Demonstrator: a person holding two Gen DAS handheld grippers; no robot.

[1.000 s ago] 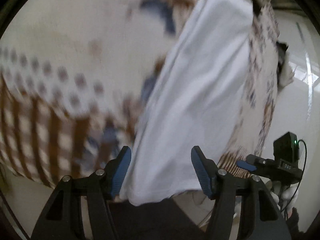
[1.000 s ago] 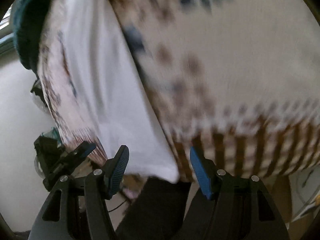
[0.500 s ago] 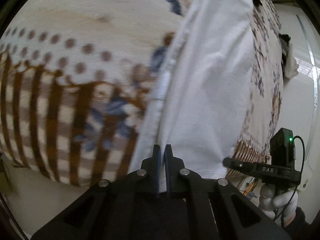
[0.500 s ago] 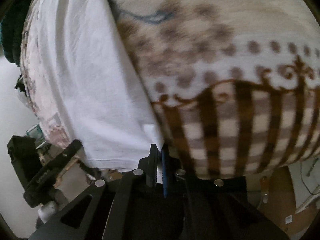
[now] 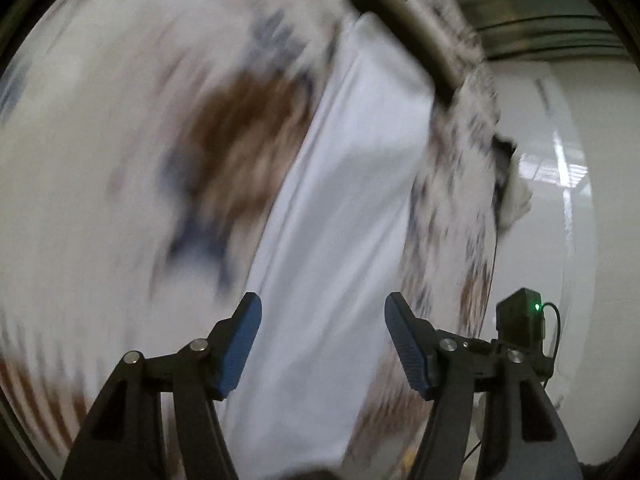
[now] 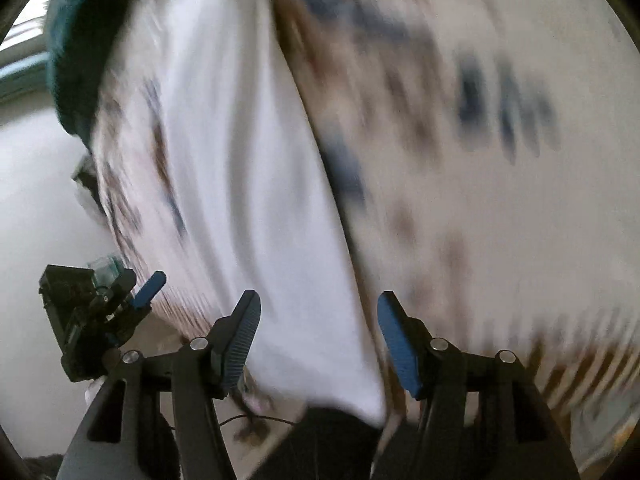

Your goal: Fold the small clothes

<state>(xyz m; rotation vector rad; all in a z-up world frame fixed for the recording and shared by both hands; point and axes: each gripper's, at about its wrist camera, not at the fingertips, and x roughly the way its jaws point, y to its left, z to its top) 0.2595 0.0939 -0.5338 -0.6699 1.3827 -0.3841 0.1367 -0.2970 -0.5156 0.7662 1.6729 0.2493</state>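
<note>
A white garment (image 5: 340, 208) lies flat on a patterned cream, brown and blue cloth (image 5: 120, 140), running away from me. My left gripper (image 5: 322, 340) is open, its blue pads spread over the garment's near end, holding nothing. In the right wrist view the same white garment (image 6: 240, 184) lies on the patterned cloth (image 6: 480, 200). My right gripper (image 6: 318, 336) is open over the garment's near edge and empty. Both views are motion-blurred. Each gripper shows in the other's view: the right one (image 5: 516, 328), the left one (image 6: 96, 304).
A dark teal item (image 6: 76, 52) lies at the far end of the cloth. A dark bar (image 5: 408, 32) crosses the far end in the left wrist view. The cloth's near edge drops off just below both grippers. A pale floor (image 5: 580, 220) lies beyond.
Half a second ago both grippers were shut on the garment's near edge. Both have opened and let it go. The views have shifted and blurred with fast motion.
</note>
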